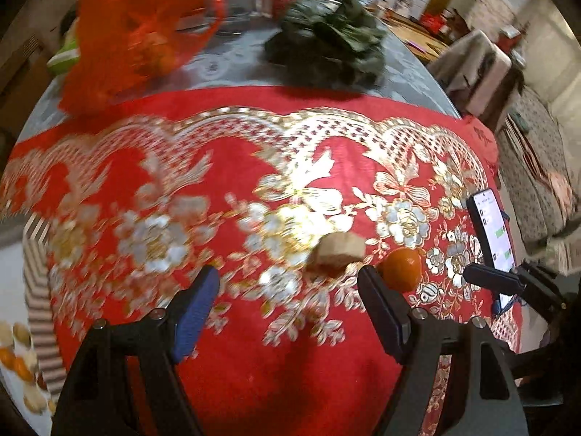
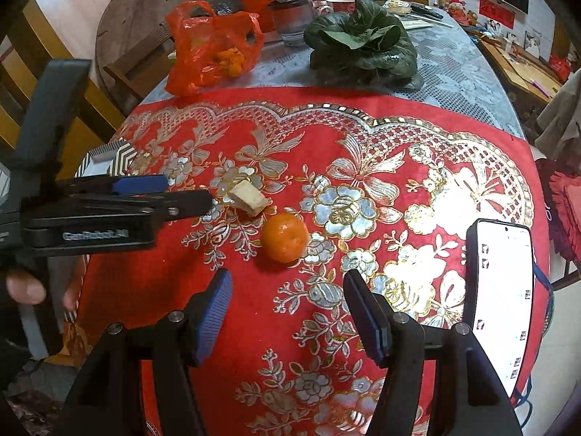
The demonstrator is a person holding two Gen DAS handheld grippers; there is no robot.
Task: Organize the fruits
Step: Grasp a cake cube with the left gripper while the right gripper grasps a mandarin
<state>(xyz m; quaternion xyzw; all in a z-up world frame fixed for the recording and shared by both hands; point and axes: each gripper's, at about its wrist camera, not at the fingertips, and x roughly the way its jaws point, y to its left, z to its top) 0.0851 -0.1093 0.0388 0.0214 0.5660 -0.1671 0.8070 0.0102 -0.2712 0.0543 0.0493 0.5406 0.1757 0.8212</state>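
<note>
Two grippers are spread and hold nothing. The right gripper (image 2: 287, 312), low in the right wrist view, should come down centred over the tangerine (image 2: 285, 237) lying mid-frame on the red cloth (image 2: 363, 116), avoiding the pale block (image 2: 248, 196). The left gripper (image 2: 181, 196) waits at left. The orange bag (image 2: 210, 51) lies upper left.

A round orange tangerine (image 2: 285, 237) is lying on a red velvet cloth with gold-and-silver floral embroidery (image 2: 363, 138); a translucent red-orange plastic bag (image 2: 210, 47) and dark green leafy vegetable (image 2: 363, 41) are sitting on grey-white lace.
</note>
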